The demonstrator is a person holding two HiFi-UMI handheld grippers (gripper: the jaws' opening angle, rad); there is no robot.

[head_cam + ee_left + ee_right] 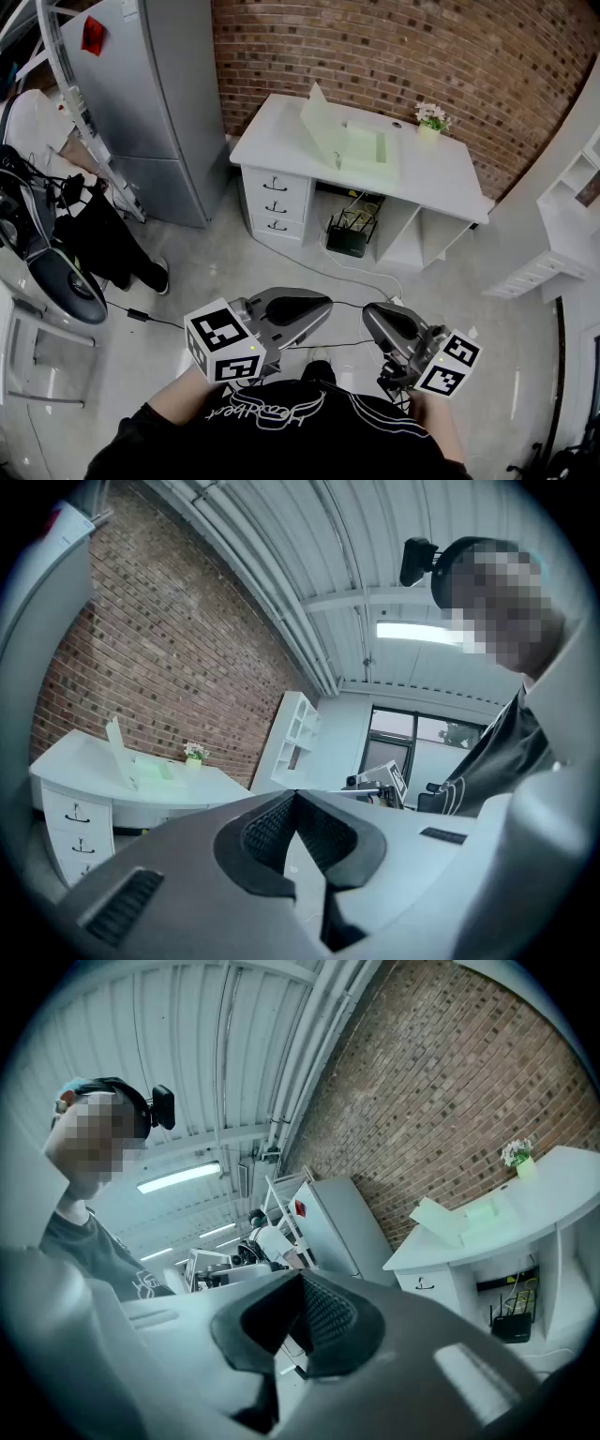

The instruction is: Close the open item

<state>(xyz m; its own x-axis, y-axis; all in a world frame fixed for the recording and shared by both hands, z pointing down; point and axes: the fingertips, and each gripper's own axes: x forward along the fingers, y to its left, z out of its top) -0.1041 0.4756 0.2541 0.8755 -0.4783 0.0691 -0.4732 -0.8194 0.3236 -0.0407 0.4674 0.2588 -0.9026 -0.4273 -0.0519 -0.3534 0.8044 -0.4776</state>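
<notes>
The pale green case [364, 150] lies open on the white desk [441, 173], well ahead of both grippers, its lid [319, 122] standing up. The left gripper [322, 310] and right gripper [371, 320] have their jaws together, holding nothing.

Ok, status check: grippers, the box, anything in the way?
Left gripper and right gripper both shut, empty, held at the waist. Pale green box on the white desk, lid up, out of reach. Only a cable on the floor between.
</notes>
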